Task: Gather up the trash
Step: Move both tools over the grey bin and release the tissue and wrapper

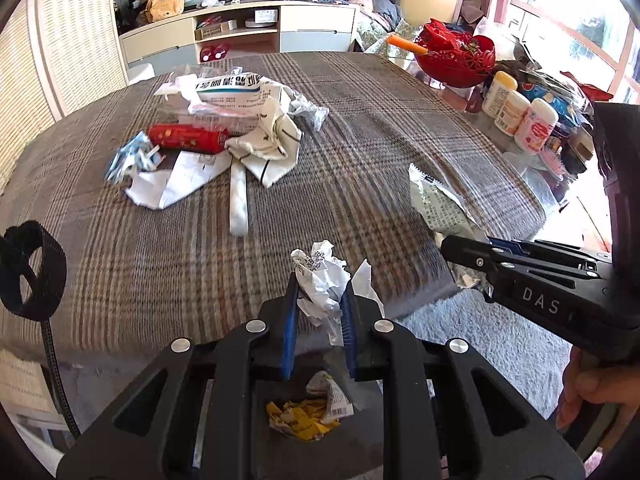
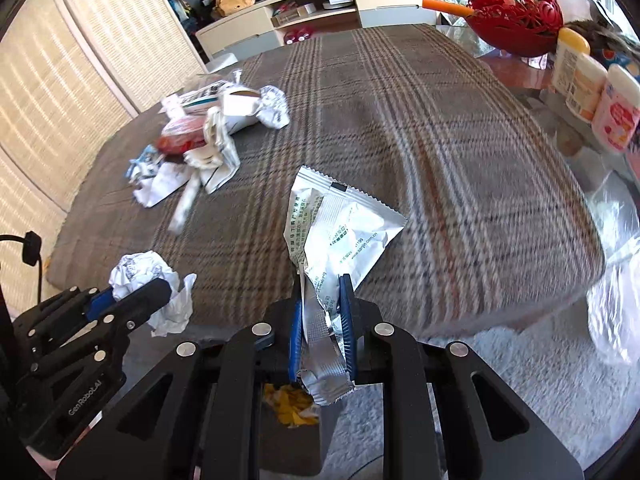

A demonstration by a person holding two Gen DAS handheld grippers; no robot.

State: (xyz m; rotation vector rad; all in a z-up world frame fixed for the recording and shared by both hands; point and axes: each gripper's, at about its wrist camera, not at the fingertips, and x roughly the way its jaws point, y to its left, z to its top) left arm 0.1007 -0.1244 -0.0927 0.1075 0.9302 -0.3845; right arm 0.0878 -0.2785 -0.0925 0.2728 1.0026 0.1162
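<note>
Left gripper (image 1: 319,314): we see its blue-padded fingers (image 1: 289,320) drawn nearly together, clenched on one crumpled white paper ball (image 1: 322,280) that sticks up above the tips. Right gripper (image 2: 323,312): its fingers (image 2: 346,316) stand equally narrow, pinching the lower part of one silver foil sachet (image 2: 340,232) with printed text, whose wide upper end fans out above the tips and whose crushed tail hangs below them. Both loads are held just past the near edge of the desk (image 1: 360,128), which is covered by a brown plaid cloth. Below each gripper, between its arms, we see a dark bin opening holding yellow crumpled scraps (image 1: 300,420) and a printed white scrap.

On the far left part of the desk we note one loose heap of trash (image 1: 216,140): a red wrapper (image 1: 186,138), a blue-and-white wrapper, a printed white packet and several white papers, with a white strip trailing toward us. The exact number of pieces in the heap cannot be told. Nothing lies on the cloth between the heap and the grippers.

At the right edge stand three white bottles (image 1: 520,108) in a row, near one red openwork bowl (image 1: 456,60) with an orange stick in it
</note>
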